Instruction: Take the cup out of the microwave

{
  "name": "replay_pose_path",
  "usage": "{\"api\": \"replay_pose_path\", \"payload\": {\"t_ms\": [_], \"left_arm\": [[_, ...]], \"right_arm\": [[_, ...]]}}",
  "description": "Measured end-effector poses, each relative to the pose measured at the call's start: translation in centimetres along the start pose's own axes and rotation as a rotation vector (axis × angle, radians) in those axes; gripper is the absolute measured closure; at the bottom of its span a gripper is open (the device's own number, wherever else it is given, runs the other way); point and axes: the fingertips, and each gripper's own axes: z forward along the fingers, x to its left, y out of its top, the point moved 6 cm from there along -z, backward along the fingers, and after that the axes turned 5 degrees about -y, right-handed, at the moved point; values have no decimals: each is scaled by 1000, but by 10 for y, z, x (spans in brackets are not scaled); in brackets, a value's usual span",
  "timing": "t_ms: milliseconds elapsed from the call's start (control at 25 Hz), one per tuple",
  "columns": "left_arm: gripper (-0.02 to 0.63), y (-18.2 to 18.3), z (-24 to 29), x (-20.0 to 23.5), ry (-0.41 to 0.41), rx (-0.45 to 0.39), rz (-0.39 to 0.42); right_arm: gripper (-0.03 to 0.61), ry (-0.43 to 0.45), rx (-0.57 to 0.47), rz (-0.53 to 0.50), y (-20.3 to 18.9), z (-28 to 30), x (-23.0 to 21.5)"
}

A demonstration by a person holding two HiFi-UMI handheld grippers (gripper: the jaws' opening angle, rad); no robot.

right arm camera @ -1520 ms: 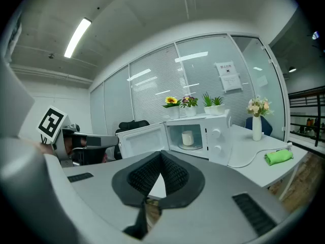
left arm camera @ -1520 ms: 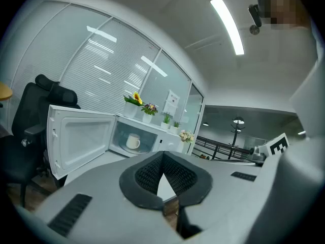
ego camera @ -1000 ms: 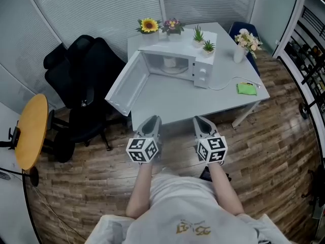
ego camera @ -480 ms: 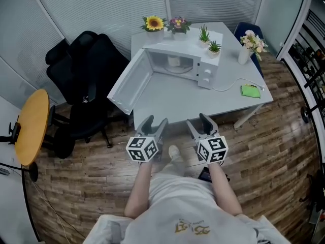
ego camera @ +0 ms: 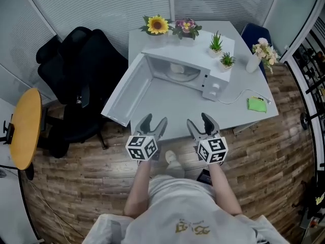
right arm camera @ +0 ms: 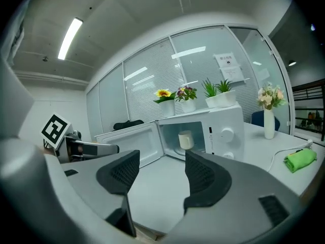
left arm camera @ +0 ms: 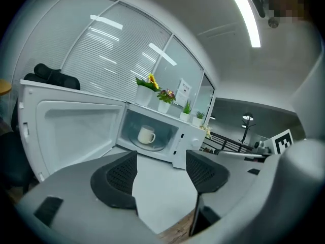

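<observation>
A white microwave point(ego camera: 216, 80) stands on the white table point(ego camera: 175, 105), its door point(ego camera: 127, 93) swung wide open to the left. Inside it a pale cup point(ego camera: 177, 68) stands upright on the turntable; the cup point(left arm camera: 146, 134) also shows in the left gripper view, and the cup point(right arm camera: 186, 140) in the right gripper view. My left gripper point(ego camera: 155, 122) and right gripper point(ego camera: 198, 121) hover side by side at the table's front edge, well short of the microwave. Their jaws have just been opening, and both stand open with nothing between them.
Black office chairs point(ego camera: 76, 80) stand left of the table, beyond them a round wooden table point(ego camera: 23, 128). Potted plants point(ego camera: 221, 52) sit on the microwave, flower pots point(ego camera: 158, 25) behind it. At the table's right lie a vase of flowers point(ego camera: 255, 60), a green cloth point(ego camera: 257, 104) and a cable point(ego camera: 238, 96).
Both grippers went from shut to wide open. They and the head have moved forward, from over the floor to the table's front edge.
</observation>
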Motion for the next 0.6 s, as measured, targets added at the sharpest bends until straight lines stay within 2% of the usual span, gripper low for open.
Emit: {"api": "replay_pose_path", "payload": {"t_ms": [320, 600], "left_arm": [[308, 23, 78, 61, -21, 48, -17], [310, 39, 122, 97, -67, 73, -18]], "right_arm": [[304, -48, 29, -23, 12, 91, -33], [304, -68, 52, -26, 15, 149, -41]]}}
